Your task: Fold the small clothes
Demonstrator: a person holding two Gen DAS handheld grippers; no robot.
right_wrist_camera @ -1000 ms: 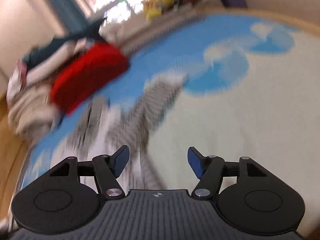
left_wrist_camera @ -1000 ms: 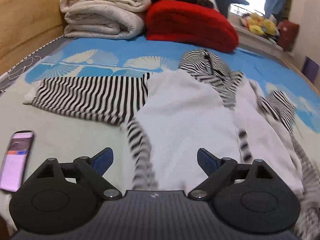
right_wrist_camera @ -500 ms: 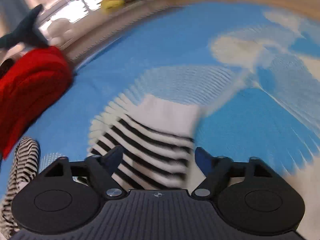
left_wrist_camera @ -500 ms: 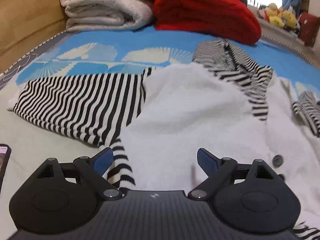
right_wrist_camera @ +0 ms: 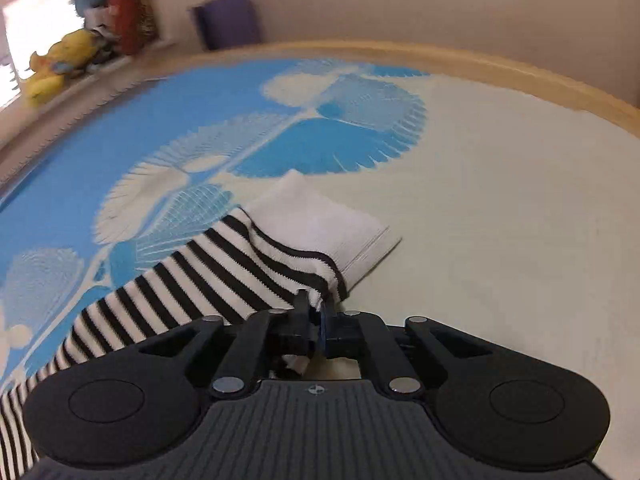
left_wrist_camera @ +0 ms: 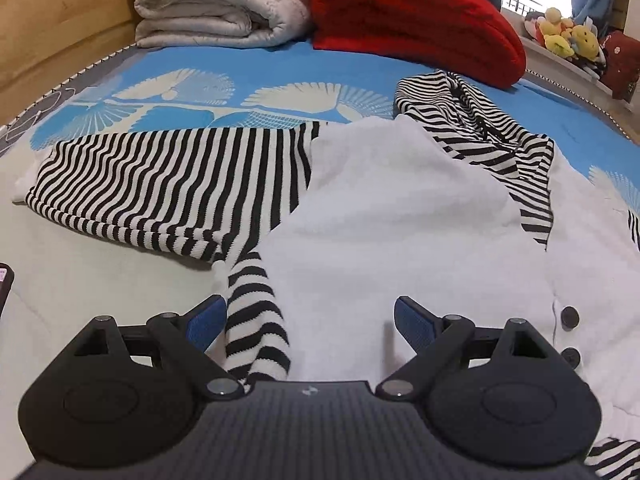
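A small white hooded jacket [left_wrist_camera: 400, 220] lies spread on the bed, with a black-and-white striped hood [left_wrist_camera: 460, 108] and striped sleeves. One sleeve [left_wrist_camera: 168, 184] stretches out to the left. My left gripper [left_wrist_camera: 308, 312] hovers open low over the jacket's near edge, and a striped band [left_wrist_camera: 256, 320] runs just inside its left finger. In the right wrist view my right gripper [right_wrist_camera: 314, 304] is shut on the other striped sleeve [right_wrist_camera: 208, 280], pinching it just behind the white cuff [right_wrist_camera: 320, 224]. That sleeve lies flat on the sheet.
Folded white blankets [left_wrist_camera: 216, 4] and a red cushion [left_wrist_camera: 416, 12] sit at the head of the bed by a wooden headboard [left_wrist_camera: 48, 20]. A phone [left_wrist_camera: 4, 284] lies at the left edge. Plush toys [left_wrist_camera: 564, 36] line the sill. The bed's wooden rim [right_wrist_camera: 520, 76] curves beyond the sleeve.
My right gripper swung down to the sleeve end and closed on it near the cuff. My left gripper dropped closer to the jacket, then held still, staying open.
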